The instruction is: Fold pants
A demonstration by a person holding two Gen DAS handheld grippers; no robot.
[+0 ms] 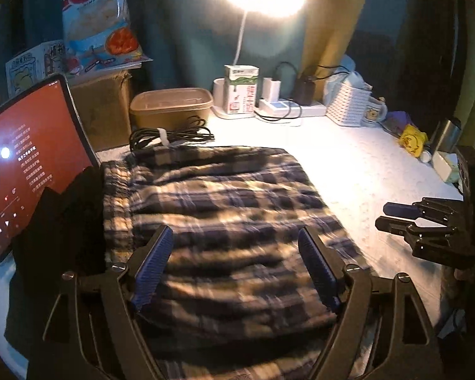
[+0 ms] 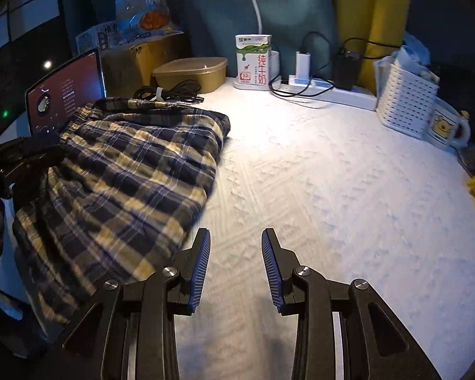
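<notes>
From left wrist: left gripper (image 1: 234, 266) spread wide above folded plaid pants (image 1: 224, 209) on white table (image 1: 364, 164), gripping nothing. From right wrist: right gripper (image 2: 236, 266) parted, empty, over bare table beside pants. Fold apparently laid; next, likely smoothing or regrasping an edge.
</notes>
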